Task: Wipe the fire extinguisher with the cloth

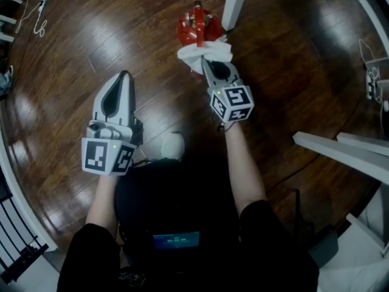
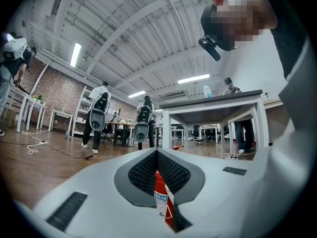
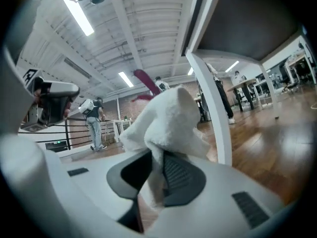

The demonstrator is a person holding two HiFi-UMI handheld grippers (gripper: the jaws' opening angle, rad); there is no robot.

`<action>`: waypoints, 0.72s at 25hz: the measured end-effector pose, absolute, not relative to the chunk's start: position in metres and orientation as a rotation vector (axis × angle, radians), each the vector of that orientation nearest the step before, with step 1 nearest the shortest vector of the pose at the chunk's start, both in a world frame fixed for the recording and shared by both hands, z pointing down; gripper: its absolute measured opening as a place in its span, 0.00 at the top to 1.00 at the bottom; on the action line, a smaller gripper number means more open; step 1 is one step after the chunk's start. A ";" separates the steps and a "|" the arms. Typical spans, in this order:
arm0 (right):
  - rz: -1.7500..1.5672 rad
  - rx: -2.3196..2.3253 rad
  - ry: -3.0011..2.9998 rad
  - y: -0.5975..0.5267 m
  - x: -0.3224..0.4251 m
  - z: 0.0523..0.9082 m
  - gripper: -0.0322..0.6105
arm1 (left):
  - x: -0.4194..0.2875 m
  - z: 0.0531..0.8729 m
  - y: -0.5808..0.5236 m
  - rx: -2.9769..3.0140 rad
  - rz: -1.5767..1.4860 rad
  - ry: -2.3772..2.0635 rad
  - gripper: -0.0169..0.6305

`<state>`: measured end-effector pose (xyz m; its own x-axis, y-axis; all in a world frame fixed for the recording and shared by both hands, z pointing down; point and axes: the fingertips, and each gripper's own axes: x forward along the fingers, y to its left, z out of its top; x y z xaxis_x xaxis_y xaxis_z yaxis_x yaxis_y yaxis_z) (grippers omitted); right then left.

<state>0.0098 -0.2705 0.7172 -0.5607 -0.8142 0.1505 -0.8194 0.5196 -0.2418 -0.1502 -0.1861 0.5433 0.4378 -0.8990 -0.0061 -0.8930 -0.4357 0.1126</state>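
Note:
A red fire extinguisher stands on the dark wooden floor, seen from above. A white cloth is bunched against its near side, with my right gripper shut on it. In the right gripper view the cloth bulges out of the jaws and hides most of the extinguisher; only a red lever shows above it. My left gripper hangs shut and empty to the left, well apart from the extinguisher. Its own view shows the extinguisher through the slit behind the closed tips.
A white table leg stands right beside the extinguisher. White furniture bars lie at the right, a black railing at the lower left, and a cable on the floor far left. Other people stand in the distance.

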 end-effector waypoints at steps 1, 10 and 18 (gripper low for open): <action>0.503 1.471 -2.692 -0.272 0.012 0.735 0.83 | -0.150 0.543 -0.186 2.587 -0.097 -1.614 0.97; 0.794 1.416 -2.371 -0.284 0.039 0.875 0.83 | -0.146 0.542 -0.184 2.607 -0.097 -1.600 0.97; 0.649 1.417 -2.793 -0.289 0.078 0.727 0.83 | -0.146 0.537 -0.184 2.619 -0.124 -1.589 0.97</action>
